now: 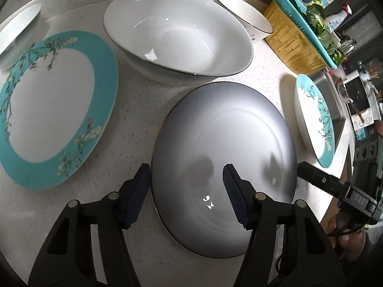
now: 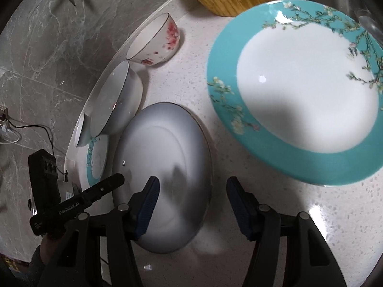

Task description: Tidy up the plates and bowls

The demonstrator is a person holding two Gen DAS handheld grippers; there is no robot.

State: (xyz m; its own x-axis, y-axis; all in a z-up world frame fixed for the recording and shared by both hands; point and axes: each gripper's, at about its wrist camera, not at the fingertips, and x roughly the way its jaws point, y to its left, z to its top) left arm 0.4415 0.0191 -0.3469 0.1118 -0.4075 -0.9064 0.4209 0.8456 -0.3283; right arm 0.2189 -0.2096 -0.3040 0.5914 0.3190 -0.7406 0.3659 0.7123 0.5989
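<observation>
On the speckled white counter (image 1: 134, 110), as the left wrist camera sees it, the grey plate (image 1: 222, 148) lies flat just before the left gripper (image 1: 186, 191). The jaws of this gripper are spread and straddle the near left rim of the plate: one blue pad is outside the edge, the other is over the plate's surface. The pads do not press on the rim, so nothing is pinched. To the left lies a flat plate with a turquoise rim (image 1: 52, 110) and painted blossoms. Behind the grey plate stands a large white bowl (image 1: 177, 38), and behind that a small bowl (image 1: 244, 16) beside a yellow basket (image 1: 294, 45). At the right a deep turquoise plate (image 1: 316, 119) sits near the sink (image 1: 332, 100). The right gripper's black finger comes in at the lower right.

From the right wrist camera, the right gripper (image 2: 194, 203) also has its jaws spread, one pad over the near right part of the grey plate (image 2: 162, 157), the other over bare counter (image 2: 323, 215). It holds nothing. The deep turquoise plate (image 2: 299, 91) lies to the right, apart from the grey plate. On the left the white bowl (image 2: 119, 102) stands next to the flowered small bowl (image 2: 155, 43); the flat turquoise plate (image 2: 95, 160) peeks out beyond the grey plate.
</observation>
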